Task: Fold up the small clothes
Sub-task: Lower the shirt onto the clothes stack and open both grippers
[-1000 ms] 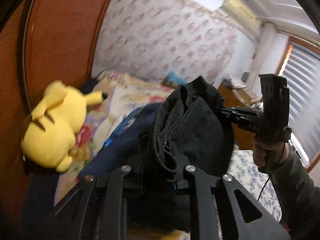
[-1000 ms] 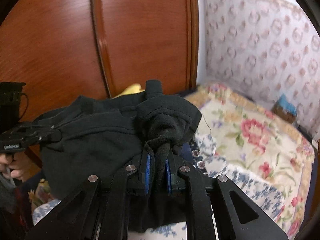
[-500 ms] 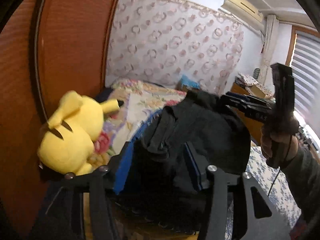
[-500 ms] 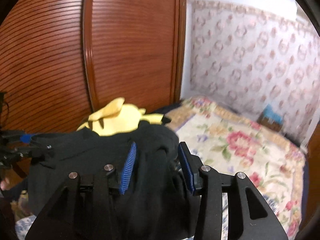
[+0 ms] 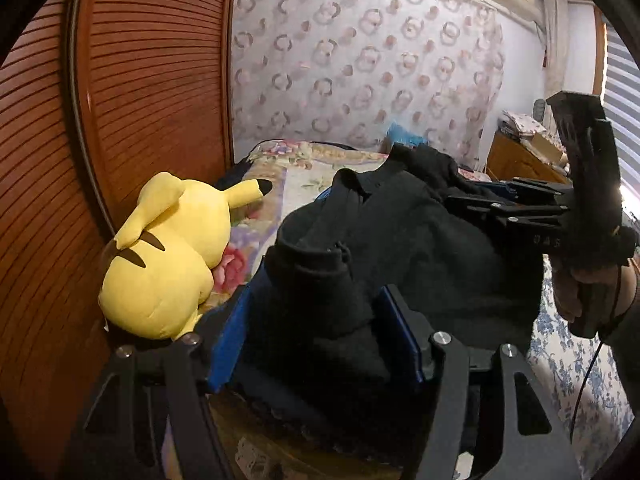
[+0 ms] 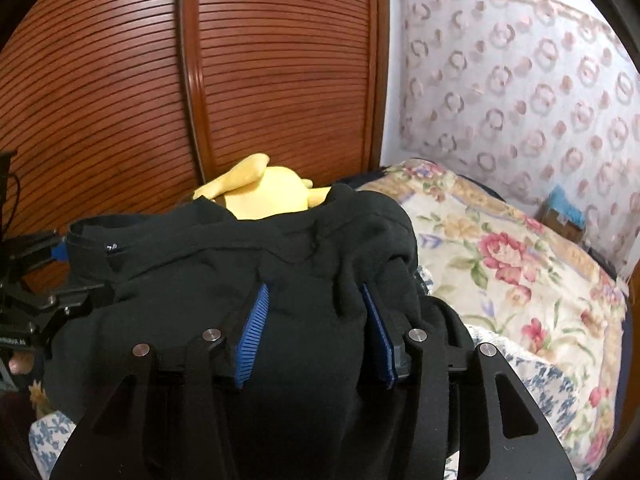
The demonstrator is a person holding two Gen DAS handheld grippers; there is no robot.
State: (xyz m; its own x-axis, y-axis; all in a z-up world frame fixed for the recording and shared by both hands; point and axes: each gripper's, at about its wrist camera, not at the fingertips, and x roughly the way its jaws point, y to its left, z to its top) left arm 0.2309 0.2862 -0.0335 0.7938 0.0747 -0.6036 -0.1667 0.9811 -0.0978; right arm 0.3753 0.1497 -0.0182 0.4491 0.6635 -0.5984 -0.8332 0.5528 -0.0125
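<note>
Matt black fleece garment (image 6: 248, 280), glossy slatted wood doors (image 6: 280, 80), plush toy (image 5: 168, 256)

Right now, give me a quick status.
Left gripper and right gripper just opened, jaws apart. Black fleece garment lies slack between them. Yellow plush toy beside it.

Black garment (image 6: 304, 264) btwn parted blue-padded fingers (image 6: 252, 328) of right gripper (image 6: 316, 328), yellow plush (image 6: 272, 192) behind

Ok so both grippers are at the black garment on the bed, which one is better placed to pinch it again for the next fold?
Probably the left gripper. Both have just been opening, with the black garment between their blue pads; a distinct rolled edge stands between the left's, while the right gripper straddles a broad, bulky hump.
</note>
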